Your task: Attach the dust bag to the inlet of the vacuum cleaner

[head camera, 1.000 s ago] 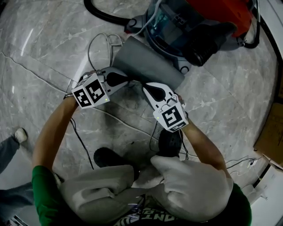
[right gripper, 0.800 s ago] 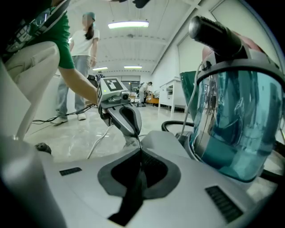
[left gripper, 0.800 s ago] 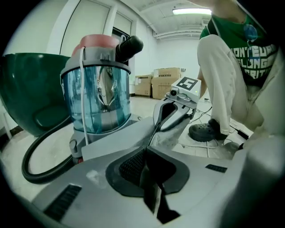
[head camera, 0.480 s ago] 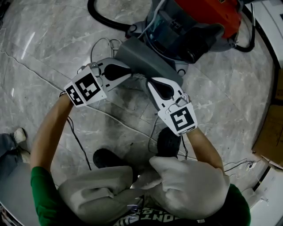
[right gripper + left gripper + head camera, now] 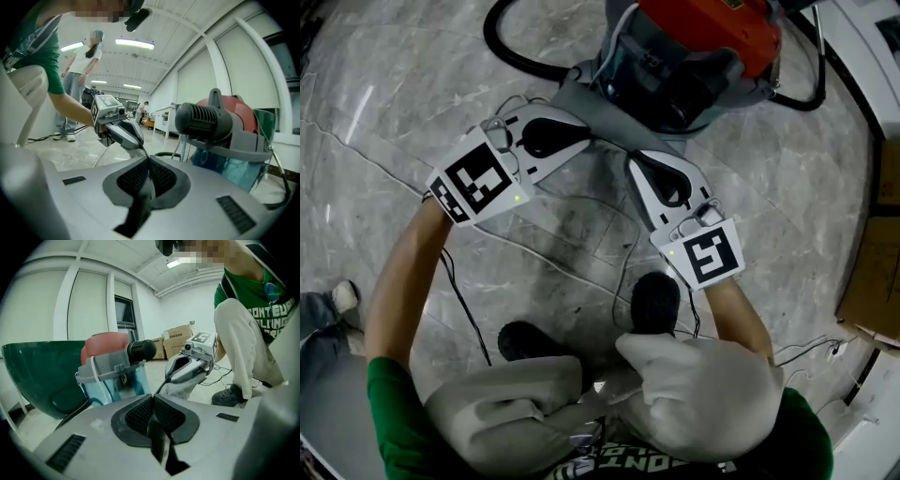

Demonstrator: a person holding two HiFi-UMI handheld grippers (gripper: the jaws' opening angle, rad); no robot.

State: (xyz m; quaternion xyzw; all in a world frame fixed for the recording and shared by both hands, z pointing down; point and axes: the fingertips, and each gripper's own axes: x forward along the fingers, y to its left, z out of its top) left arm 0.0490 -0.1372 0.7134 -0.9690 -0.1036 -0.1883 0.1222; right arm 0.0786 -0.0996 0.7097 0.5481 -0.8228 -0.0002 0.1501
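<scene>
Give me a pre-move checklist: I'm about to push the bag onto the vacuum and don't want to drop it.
1. Grip of left gripper on the bag edge: ok, jaws shut on it.
2. Grip of right gripper on the edge: ok, jaws shut on it.
3. Edge taut between them: ok, it runs as a thin straight line in both gripper views.
4. Bag mouth facing the black stub on the vacuum, likely the inlet: cannot tell.
5. Bag on stub: not ok, stub bare.
</scene>
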